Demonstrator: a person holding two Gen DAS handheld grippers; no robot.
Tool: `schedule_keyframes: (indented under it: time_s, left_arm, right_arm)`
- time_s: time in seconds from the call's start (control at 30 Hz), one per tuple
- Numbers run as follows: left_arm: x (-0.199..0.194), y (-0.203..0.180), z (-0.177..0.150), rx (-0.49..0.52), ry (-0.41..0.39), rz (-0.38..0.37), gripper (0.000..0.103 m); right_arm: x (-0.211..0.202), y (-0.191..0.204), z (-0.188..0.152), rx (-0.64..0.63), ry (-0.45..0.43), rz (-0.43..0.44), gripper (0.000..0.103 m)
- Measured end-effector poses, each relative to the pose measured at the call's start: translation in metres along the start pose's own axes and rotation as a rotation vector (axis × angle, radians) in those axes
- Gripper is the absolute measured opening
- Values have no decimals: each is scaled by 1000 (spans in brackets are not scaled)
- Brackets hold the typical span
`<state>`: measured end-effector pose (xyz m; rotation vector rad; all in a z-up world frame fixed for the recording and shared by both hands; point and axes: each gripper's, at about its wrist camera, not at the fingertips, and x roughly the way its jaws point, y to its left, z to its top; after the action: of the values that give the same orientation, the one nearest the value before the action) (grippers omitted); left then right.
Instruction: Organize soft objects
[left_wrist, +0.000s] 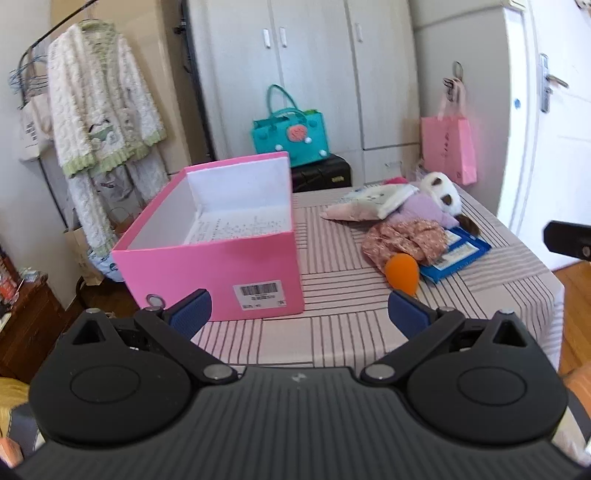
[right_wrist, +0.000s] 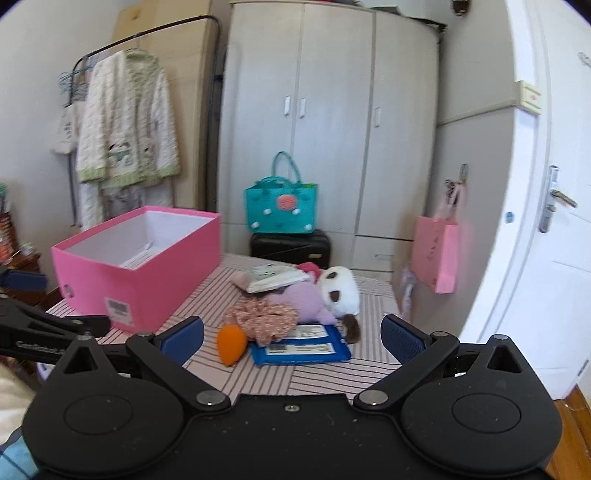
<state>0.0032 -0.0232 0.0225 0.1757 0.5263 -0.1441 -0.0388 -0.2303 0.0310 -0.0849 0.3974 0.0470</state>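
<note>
An open pink box (left_wrist: 214, 262) stands on the striped table (left_wrist: 332, 295), left side; it also shows in the right wrist view (right_wrist: 147, 280). A pile of soft things lies to its right: a plush toy in purple with a white head (left_wrist: 432, 201) (right_wrist: 325, 291), a floral scrunchie (left_wrist: 406, 236) (right_wrist: 264, 315), an orange sponge (left_wrist: 402, 273) (right_wrist: 231, 343), blue wipe packs (left_wrist: 456, 254) (right_wrist: 301, 345) and a white pouch (left_wrist: 380, 197) (right_wrist: 273, 278). My left gripper (left_wrist: 299, 314) is open and empty before the box. My right gripper (right_wrist: 291, 338) is open and empty, near the sponge.
A teal bag (left_wrist: 290, 134) sits on a black case (left_wrist: 319, 173) behind the table. A pink paper bag (left_wrist: 448, 147) hangs on the wall at right. A robe (left_wrist: 99, 110) hangs on a rack at left. A door (right_wrist: 546, 206) is at right.
</note>
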Motion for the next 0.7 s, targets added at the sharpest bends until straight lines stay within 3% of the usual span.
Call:
schedule_keyframes:
  time_s: [0.23,0.5,0.7]
  left_arm:
    - [-2,-5,4,33,44,-71,103]
    - [-3,2,9,25,45,-45,103]
    - [-1,6,9,16,69,-70,103]
  right_arm:
    - [3,-8,4,17,25,53,103]
    - [8,-23,3,50,33,55,103]
    - [17,-27,5,65,43,81,103]
